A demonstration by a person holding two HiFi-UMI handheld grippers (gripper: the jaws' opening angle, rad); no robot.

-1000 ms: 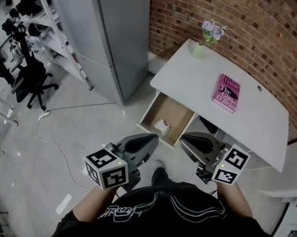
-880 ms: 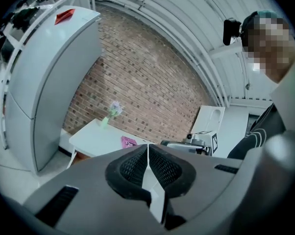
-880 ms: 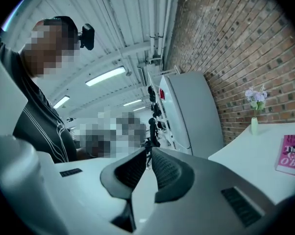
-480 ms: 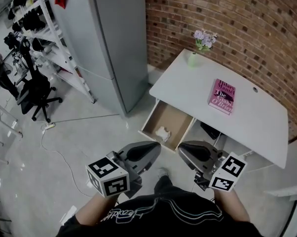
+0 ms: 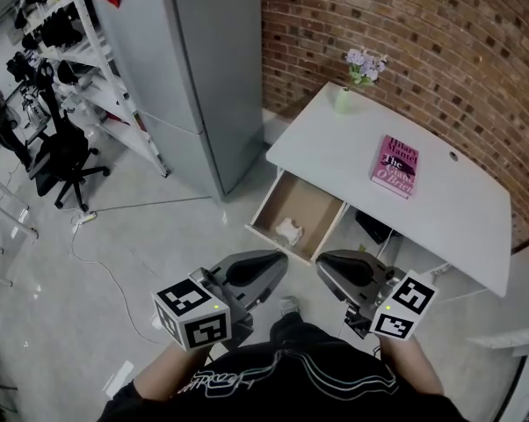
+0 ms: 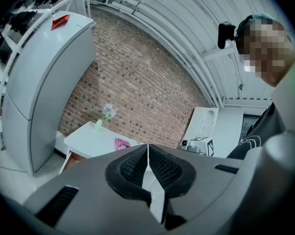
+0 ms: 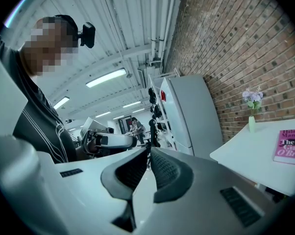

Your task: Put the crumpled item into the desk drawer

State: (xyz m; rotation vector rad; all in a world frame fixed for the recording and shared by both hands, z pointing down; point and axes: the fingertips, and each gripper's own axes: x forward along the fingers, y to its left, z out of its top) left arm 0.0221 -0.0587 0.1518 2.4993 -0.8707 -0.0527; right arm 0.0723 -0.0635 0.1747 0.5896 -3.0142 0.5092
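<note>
**Room.** Pale glossy floor (image 5: 115,227). Red brick wall (image 5: 423,42) stands ahead of the fingers of the left gripper (image 5: 278,259) and the right gripper (image 5: 324,266). Tall grey refrigerator (image 5: 194,60) is ahead and to the left. White shelving rack (image 5: 89,51) and black office chair (image 5: 58,152) are far to the left. A white cable (image 5: 93,249) trails over the floor.

**Surface.** White rounded desk (image 5: 335,148), set against the brick wall, ahead and right of the fingers.
- Pink paperback book (image 5: 396,165), lying flat near the middle of the top.
- Pale green vase of lilac flowers (image 5: 357,73), at the far left corner.

**Edges and room.** Light-brown wooden drawer (image 5: 315,202), pulled out from the desk's near edge. Its long axis runs from the desk toward the fingers and its top is open. Open floor lies between its front wall and the fingertips, and leftward to the refrigerator.

**Task item.** Crumpled white item (image 5: 288,229), inside the drawer, on its bottom close to the front wall. It is just ahead of the left fingertips and apart from both grippers. It is too small and lumpy to give a long axis or heading.

**Left gripper.** Fingers (image 6: 133,168) clenched, pads meeting, nothing between them. It is held low, short of the drawer front.

**Right gripper.** Fingers (image 7: 164,170) clenched and empty, level with the left, tips pointing toward the desk's near edge.
</note>
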